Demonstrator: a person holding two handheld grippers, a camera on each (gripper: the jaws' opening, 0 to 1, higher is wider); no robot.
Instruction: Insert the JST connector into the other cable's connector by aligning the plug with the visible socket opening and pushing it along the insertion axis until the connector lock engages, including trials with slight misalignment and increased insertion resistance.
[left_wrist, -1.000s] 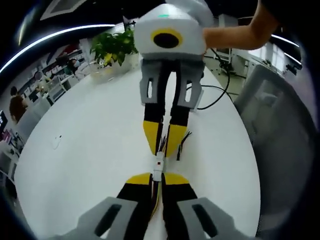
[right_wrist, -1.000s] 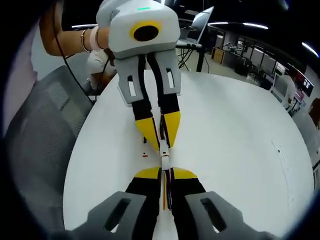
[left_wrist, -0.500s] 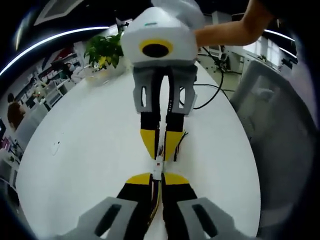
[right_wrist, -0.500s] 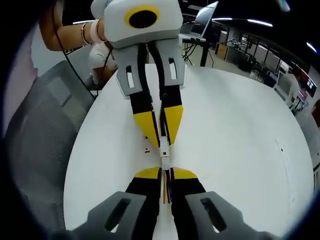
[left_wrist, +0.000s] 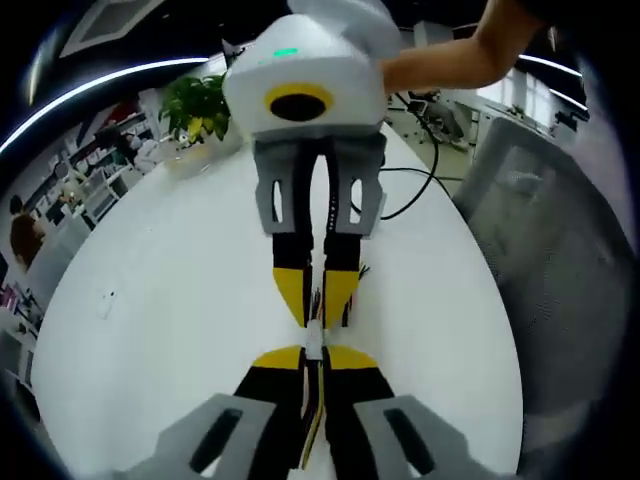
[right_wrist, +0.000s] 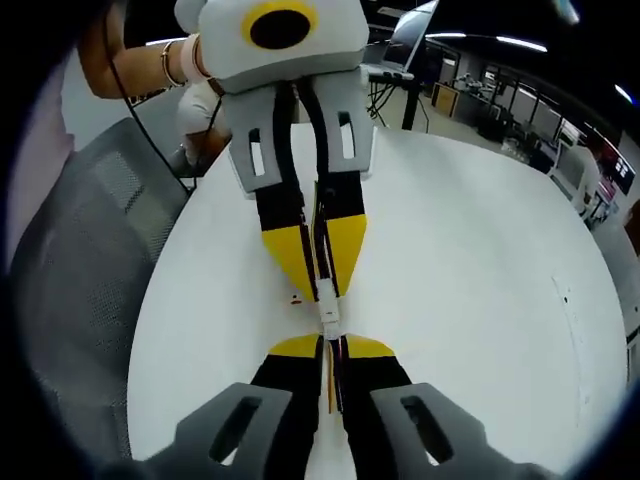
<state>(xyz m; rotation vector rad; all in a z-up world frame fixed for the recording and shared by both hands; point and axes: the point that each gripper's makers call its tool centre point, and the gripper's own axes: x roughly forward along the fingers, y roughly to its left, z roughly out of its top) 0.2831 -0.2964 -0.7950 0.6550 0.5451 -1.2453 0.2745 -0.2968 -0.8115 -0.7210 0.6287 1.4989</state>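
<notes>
Open office, round white table over a grey floor; a potted plant is sitting at the far edge and a black cable is trailing across the top.

Left gripper view: the left gripper is coming up from the bottom, yellow-tipped jaws pinched tight on a small white connector with coloured wires running back between the jaws. The right gripper is pointing straight at it from the top, jaws also pinched together on its own end of the joint. The two sets of tips are sitting nose to nose, nearly touching, with the connector bridging the small gap between them, above the table. Cannot tell whether the lock is engaged. A person's arm is reaching in from the upper right behind the right gripper. A grey mesh chair is standing to the right.

Right gripper view: same joint from the other side. The right gripper is rising from the bottom, jaws closed on wires feeding the white connector. The left gripper is coming down from the top, jaws clamped on the connector's far end. Tips are almost meeting, both tools lined up on one axis. A small red item is lying on the table just left of the joint. A person's arm with a bracelet is showing at upper left, a grey chair at left, a laptop at the far edge.
</notes>
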